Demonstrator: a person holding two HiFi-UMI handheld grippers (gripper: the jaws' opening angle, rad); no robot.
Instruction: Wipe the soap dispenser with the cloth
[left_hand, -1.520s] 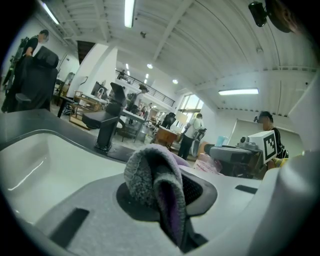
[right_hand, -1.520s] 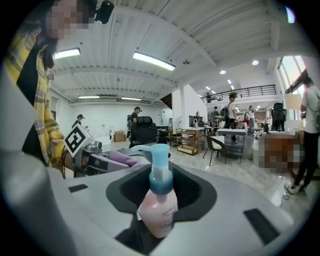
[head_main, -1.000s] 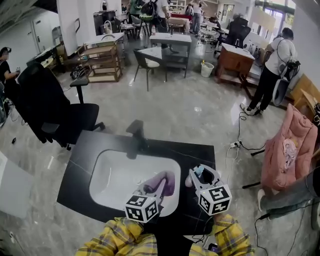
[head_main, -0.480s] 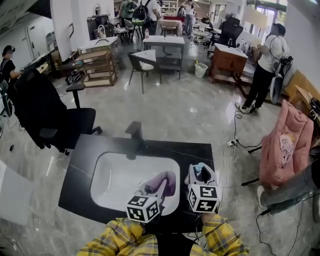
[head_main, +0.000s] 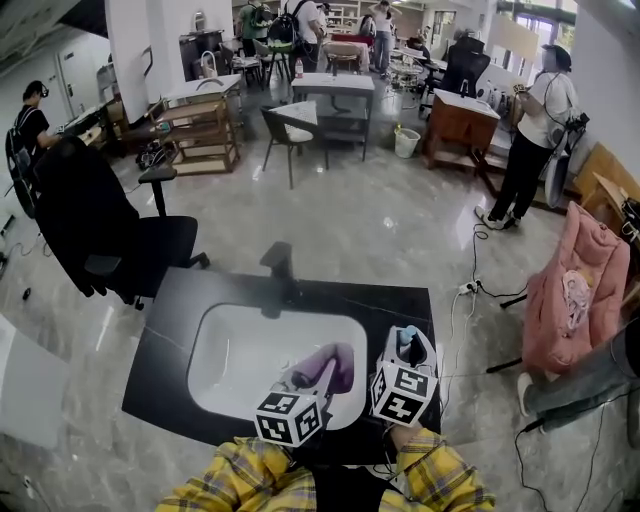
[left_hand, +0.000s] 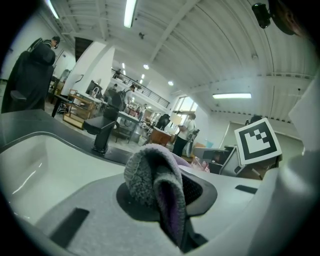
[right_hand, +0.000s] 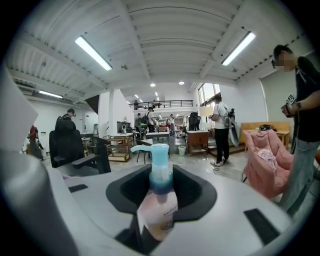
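We look down on a shiny grey floor (head_main: 400, 230) in a big busy room, with a black office chair (head_main: 90, 230) at the left. A black counter (head_main: 165, 335) holds a white sink (head_main: 240, 365) and a dark tap (head_main: 278, 262). A pink padded chair (head_main: 570, 300) stands at the right. Our left gripper (head_main: 318, 376) is clamped on the purple cloth (left_hand: 152, 182), above the sink's right side. Our right gripper (head_main: 407, 350) squeezes the soap dispenser (right_hand: 158, 210) above the counter, just right of the sink. The bottle stands tall, leaning a little, blue pump on top, spout pointing left.
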